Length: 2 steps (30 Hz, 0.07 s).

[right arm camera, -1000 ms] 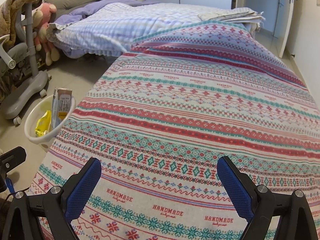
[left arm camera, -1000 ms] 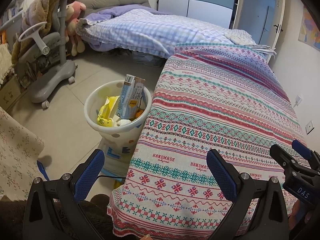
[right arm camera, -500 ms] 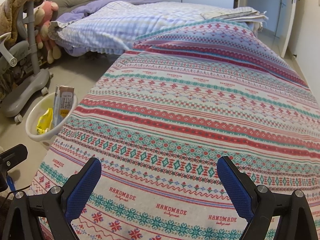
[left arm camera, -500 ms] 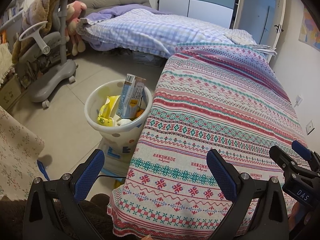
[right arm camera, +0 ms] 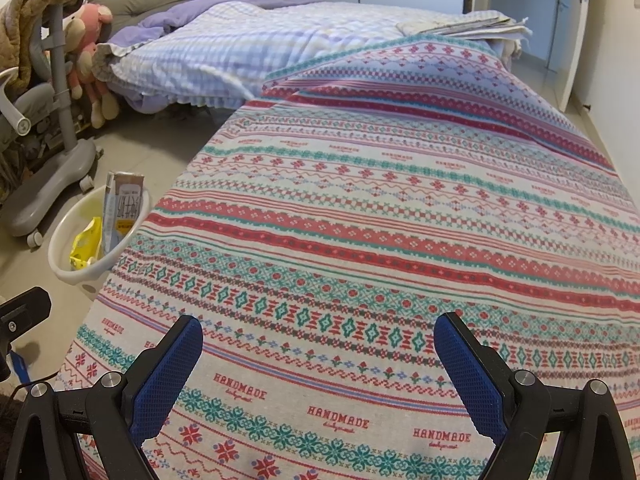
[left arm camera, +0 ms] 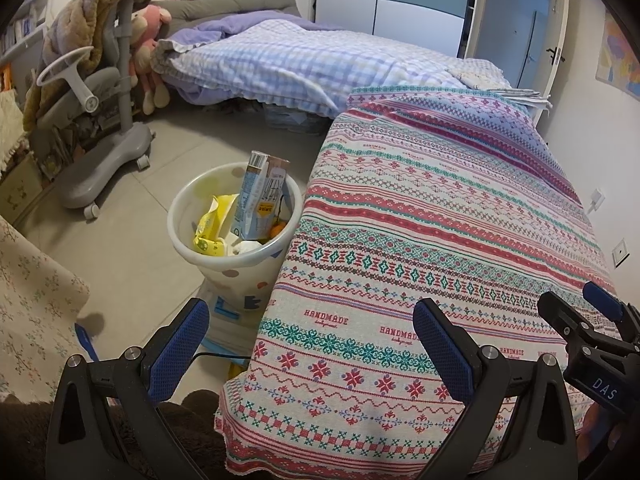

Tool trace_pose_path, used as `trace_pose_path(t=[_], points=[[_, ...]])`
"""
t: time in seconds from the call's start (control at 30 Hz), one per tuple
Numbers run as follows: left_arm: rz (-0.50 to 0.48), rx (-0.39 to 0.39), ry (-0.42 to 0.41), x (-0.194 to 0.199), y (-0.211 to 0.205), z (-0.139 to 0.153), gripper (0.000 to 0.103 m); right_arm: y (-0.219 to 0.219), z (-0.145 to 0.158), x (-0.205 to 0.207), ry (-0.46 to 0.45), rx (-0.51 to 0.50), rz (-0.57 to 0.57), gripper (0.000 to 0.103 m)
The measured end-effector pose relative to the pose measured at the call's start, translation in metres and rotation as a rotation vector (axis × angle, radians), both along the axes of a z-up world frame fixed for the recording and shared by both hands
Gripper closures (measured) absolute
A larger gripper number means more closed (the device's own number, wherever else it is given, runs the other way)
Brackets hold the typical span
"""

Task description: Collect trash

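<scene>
A white trash bin stands on the floor against the left side of a table under a patterned cloth. Inside it stand a milk carton, a yellow wrapper and crumpled white paper. My left gripper hangs open over the table's near left corner, nothing between its blue pads. My right gripper is open above the cloth, empty; it also shows as the right gripper at the left wrist view's right edge.
A grey wheeled chair draped with a brown blanket stands at the left. A bed with a checked quilt lies beyond the table. A floral cloth hangs at the near left. A door is at the back right.
The right wrist view has drifted slightly forward over the cloth; the left view is unchanged. Both grippers stay open.
</scene>
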<state>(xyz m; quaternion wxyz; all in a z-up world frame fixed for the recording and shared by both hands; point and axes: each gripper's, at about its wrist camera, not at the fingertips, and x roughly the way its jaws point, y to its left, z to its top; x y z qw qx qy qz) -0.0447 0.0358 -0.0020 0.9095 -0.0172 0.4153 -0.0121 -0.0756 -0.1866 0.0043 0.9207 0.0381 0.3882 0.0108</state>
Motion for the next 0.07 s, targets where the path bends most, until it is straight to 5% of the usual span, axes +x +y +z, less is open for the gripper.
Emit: trace_pose_path(t=[0.07], points=[[-0.003, 0.004, 0.001, 0.0005, -0.0011, -0.0003, 0.000, 0.0000, -0.0001, 0.0005, 0.000, 0.001, 0.001, 0.007]])
